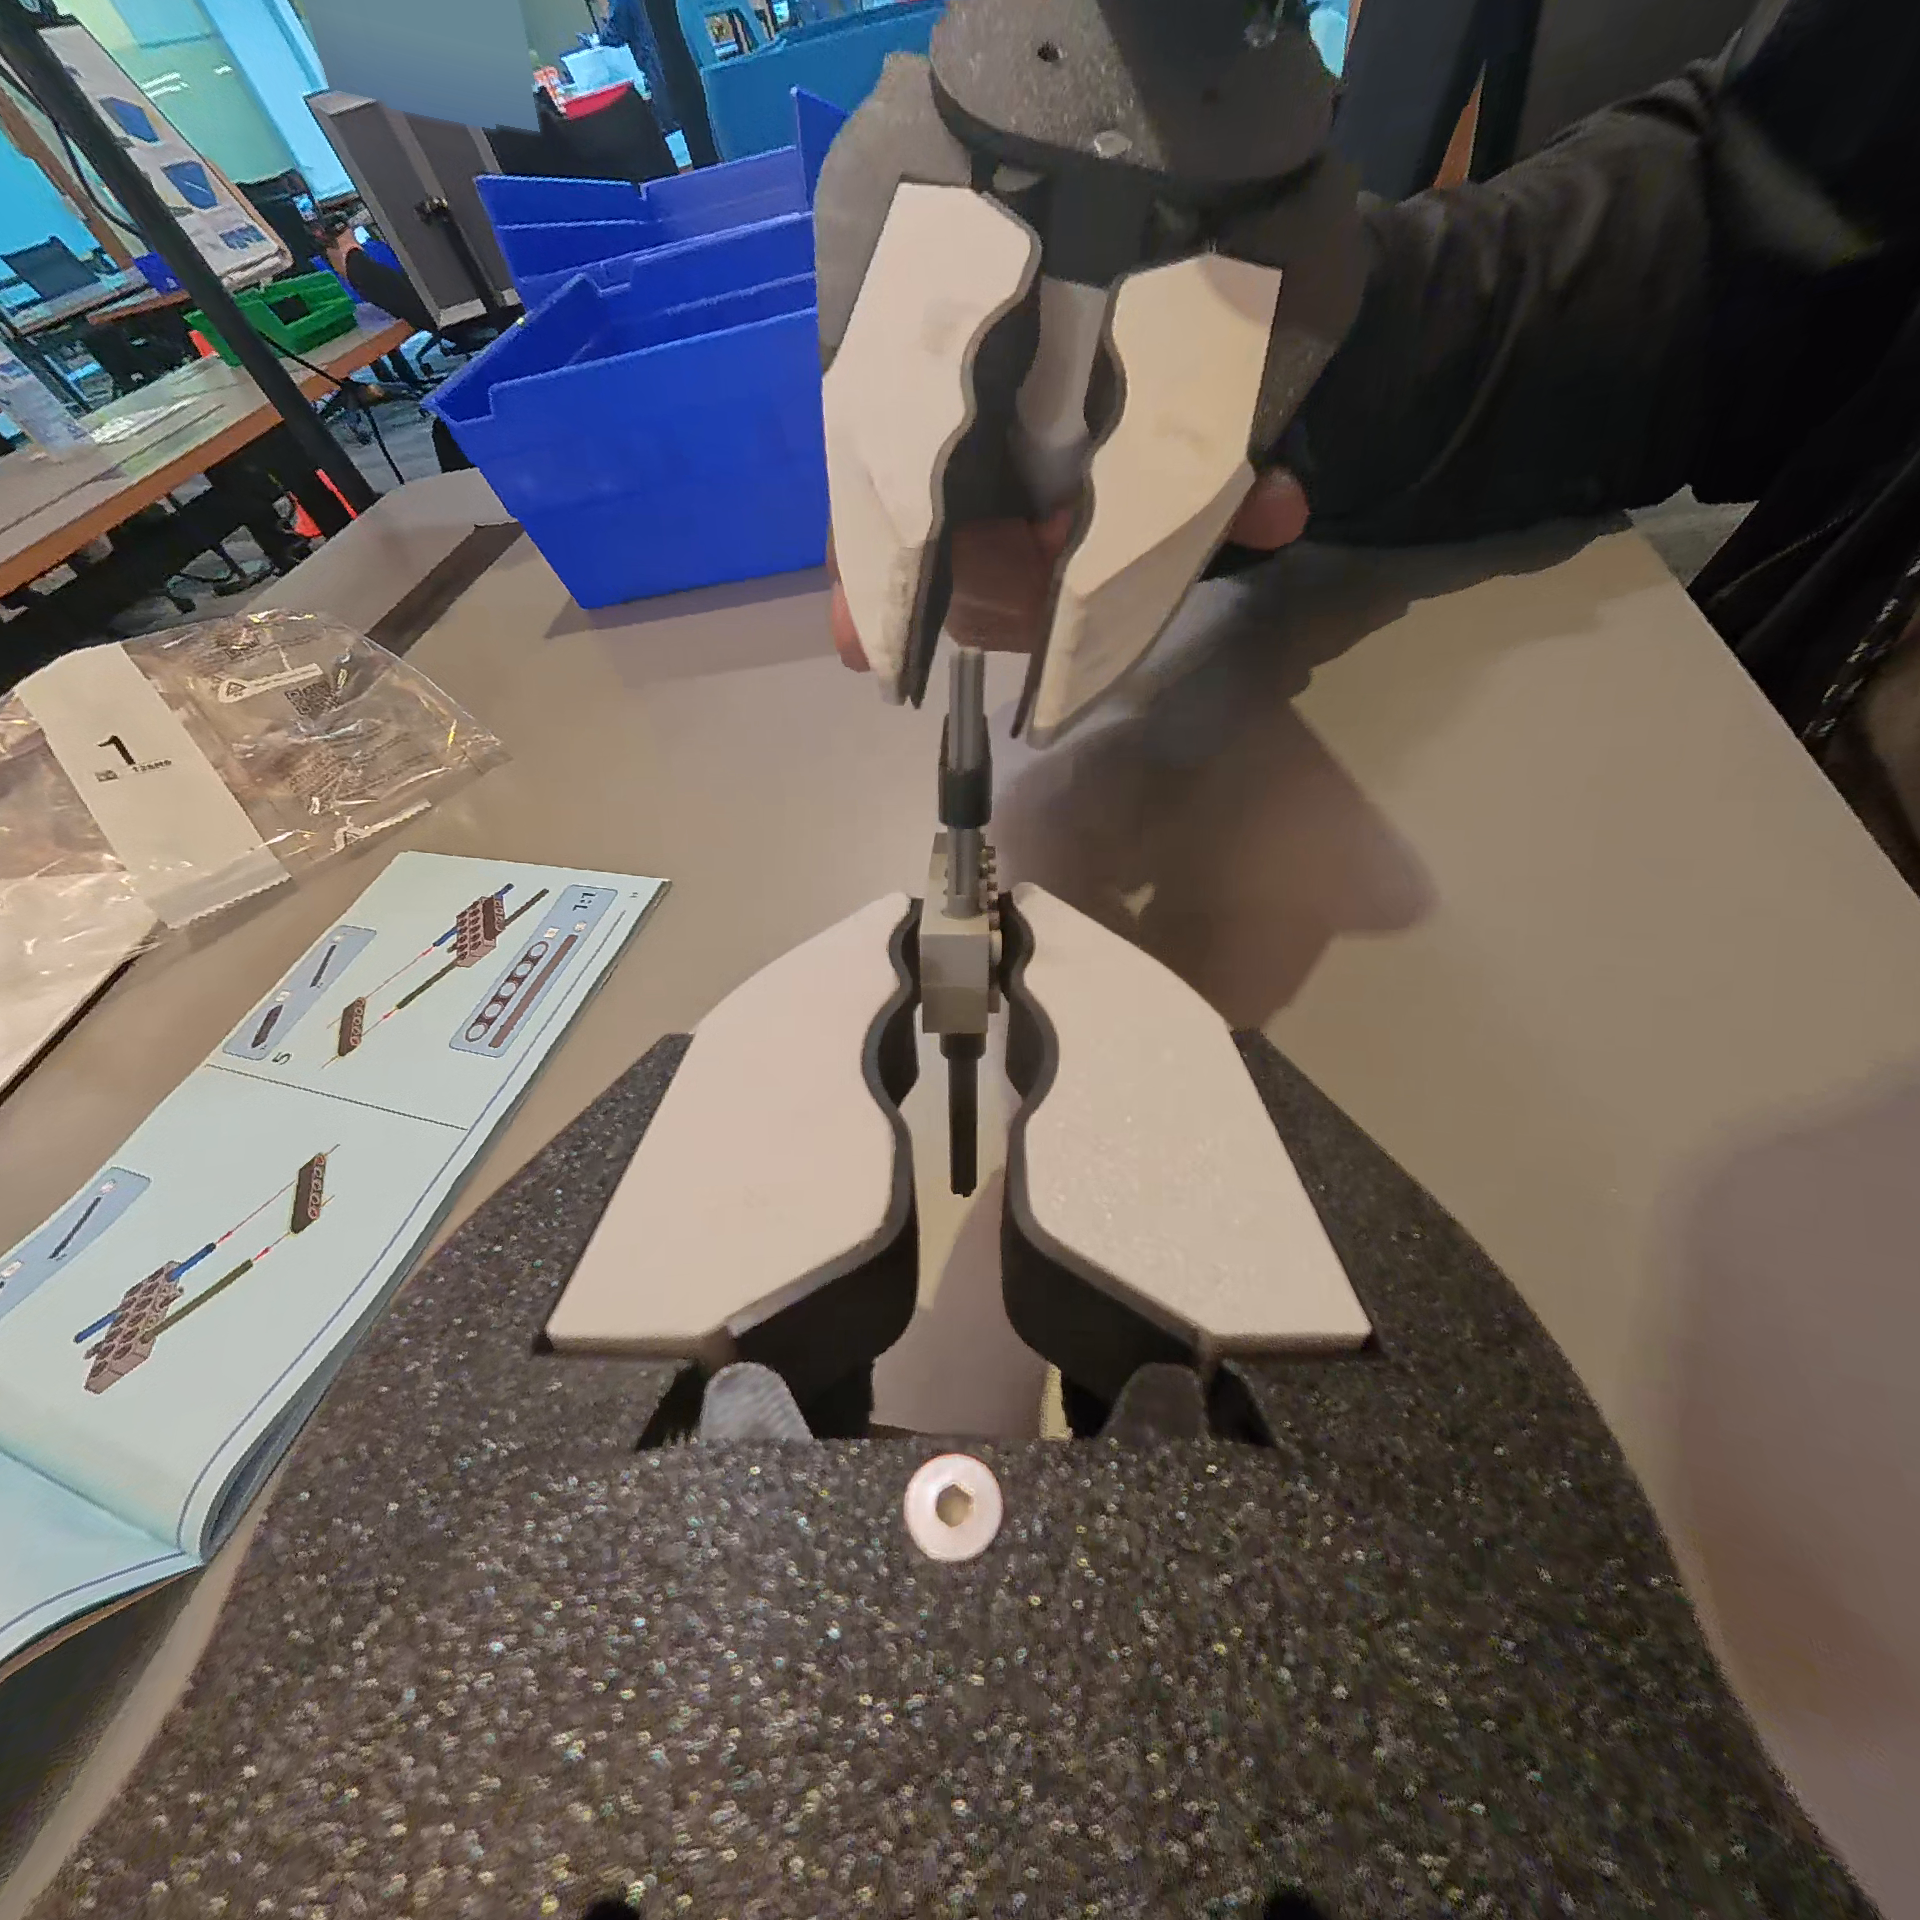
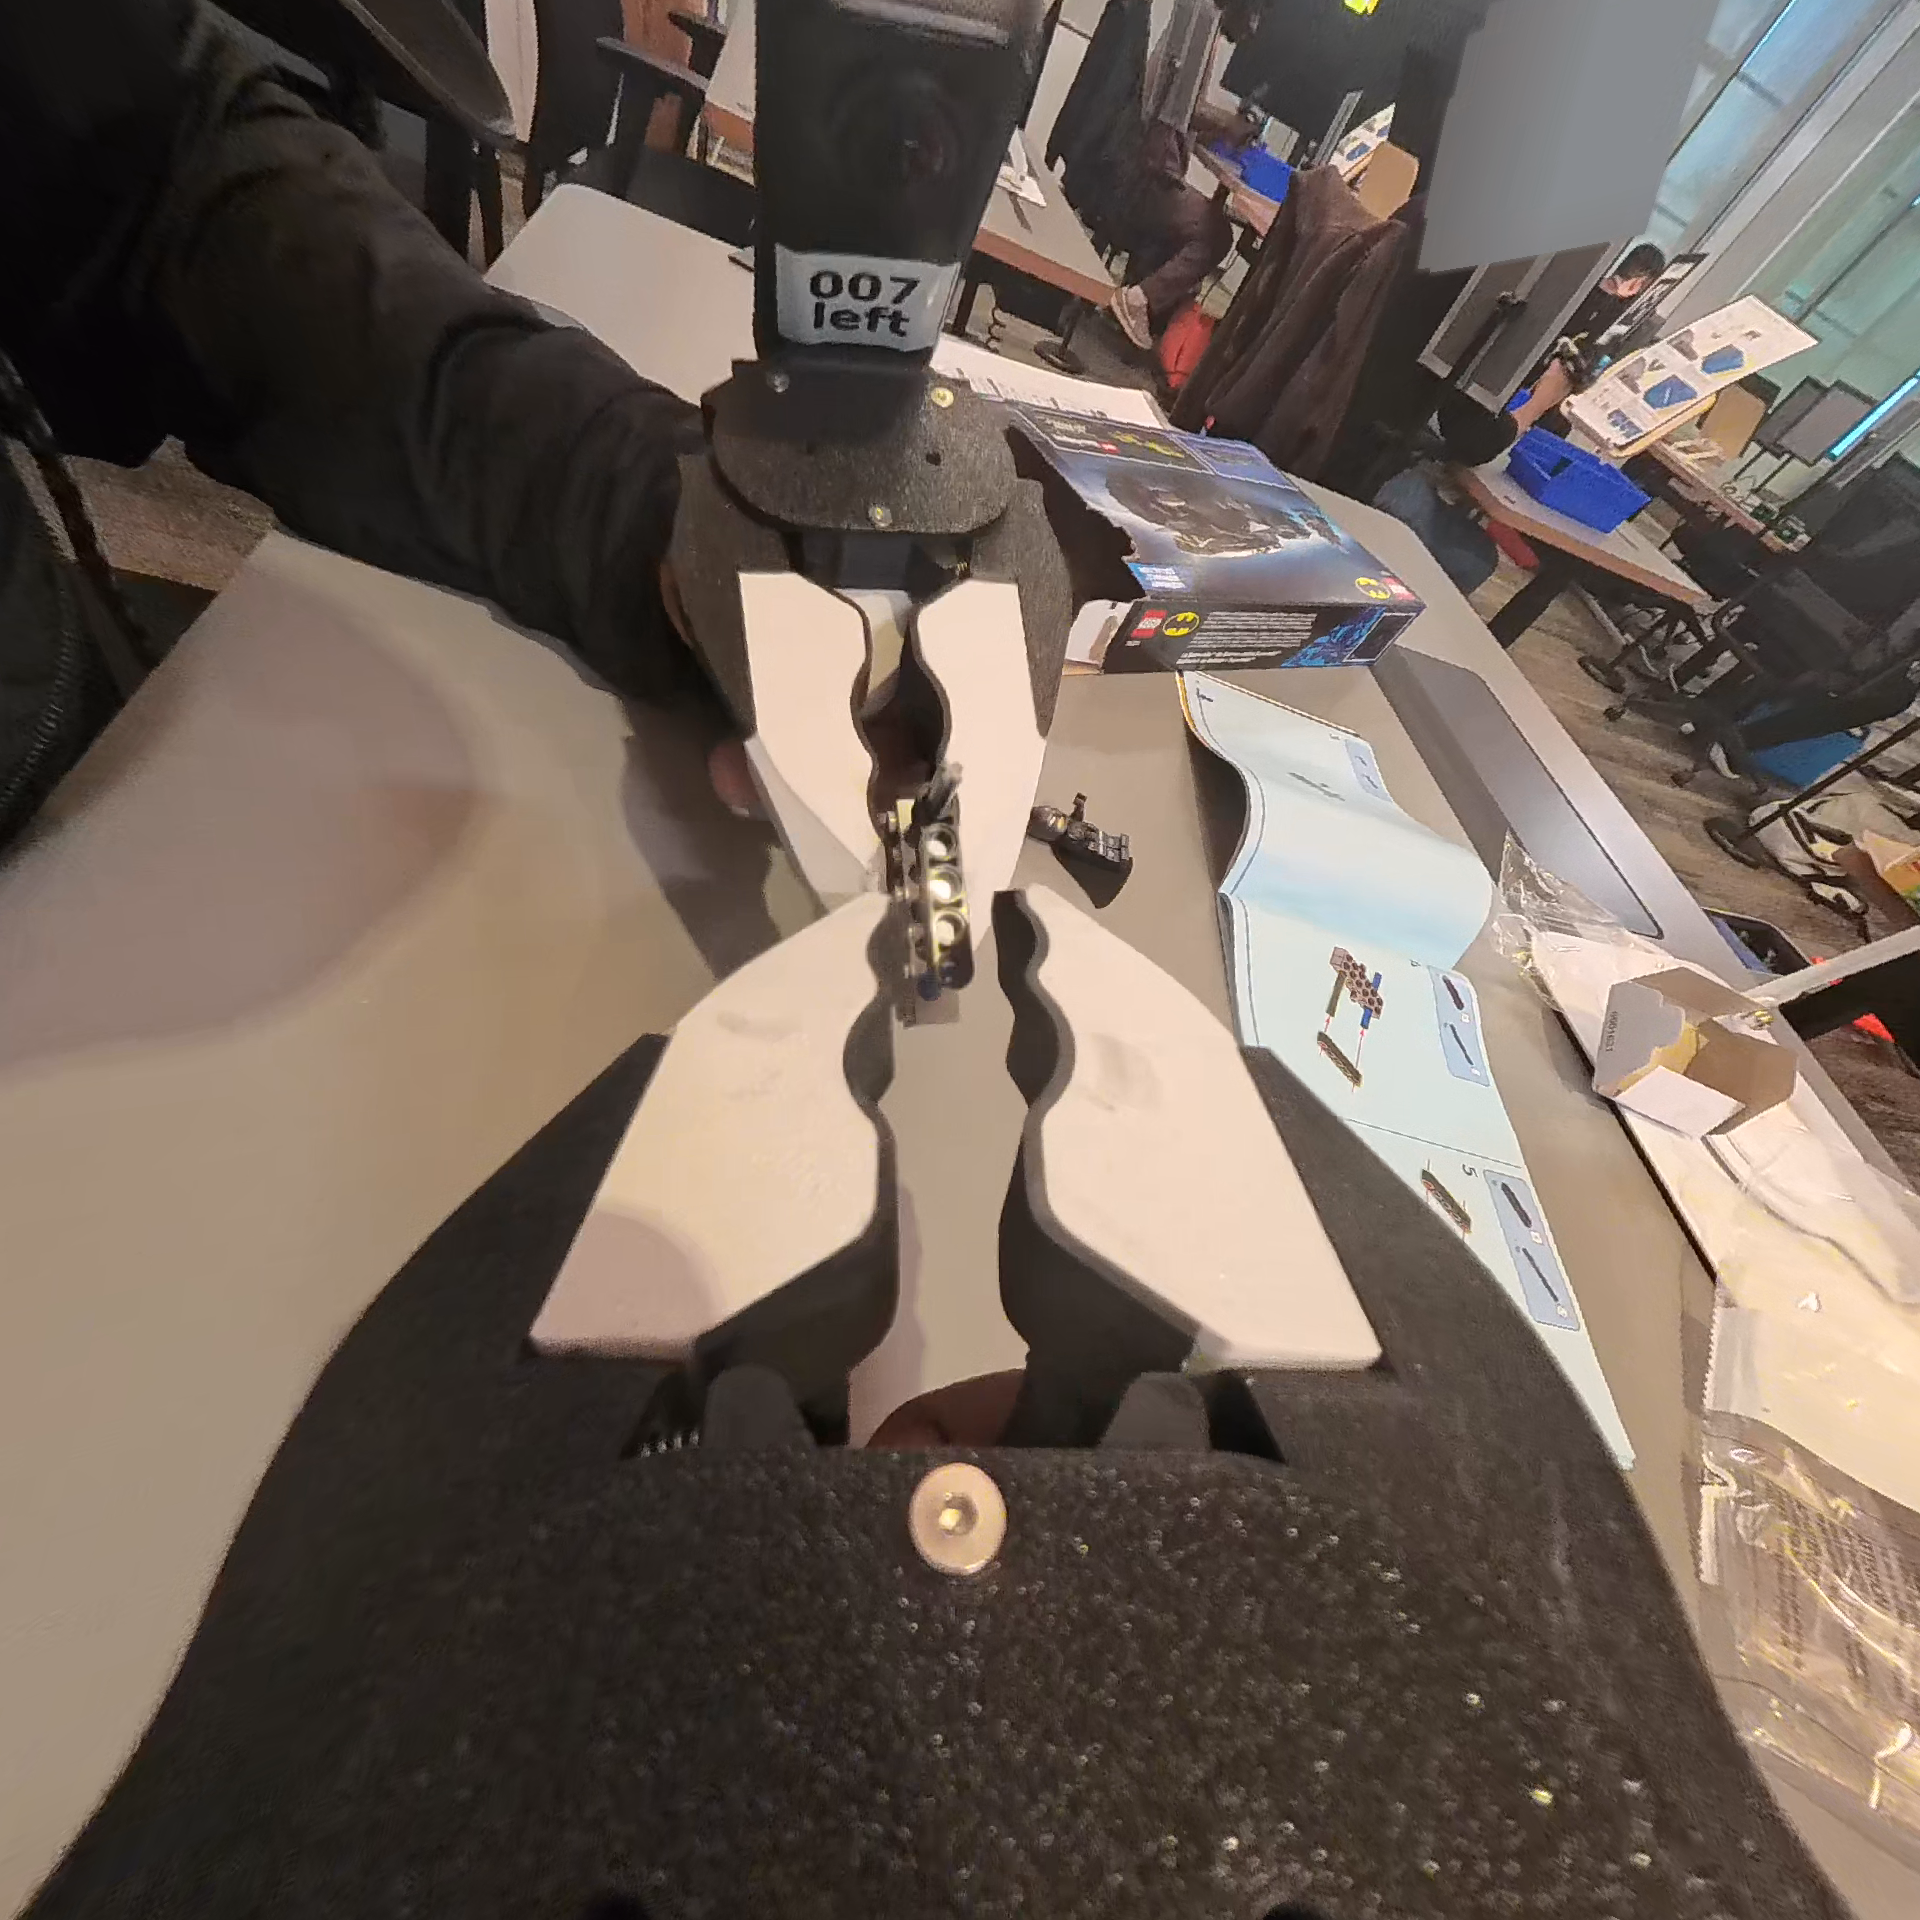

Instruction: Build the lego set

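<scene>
Your left gripper pinches a small grey brick assembly at its fingertips, a dark axle running through it and on toward your right gripper. That one's fingers are parted around the axle's far tip, pads clear of it. Beyond stand blue bins.

Colours on the bench: grey, white, blue, black.

Bench top plain pale grey. Both grippers: white fingers with dark grey inner edges, on speckled black bodies. Left gripper clamps a grey brick assembly on a black and grey axle. Right gripper white-fingered likewise. Booklet at the bench's left edge, light blue with brown and blue diagrams. Bins at the far edge, solid blue. Box dark blue and black. Bags clear with a white stripe.
</scene>
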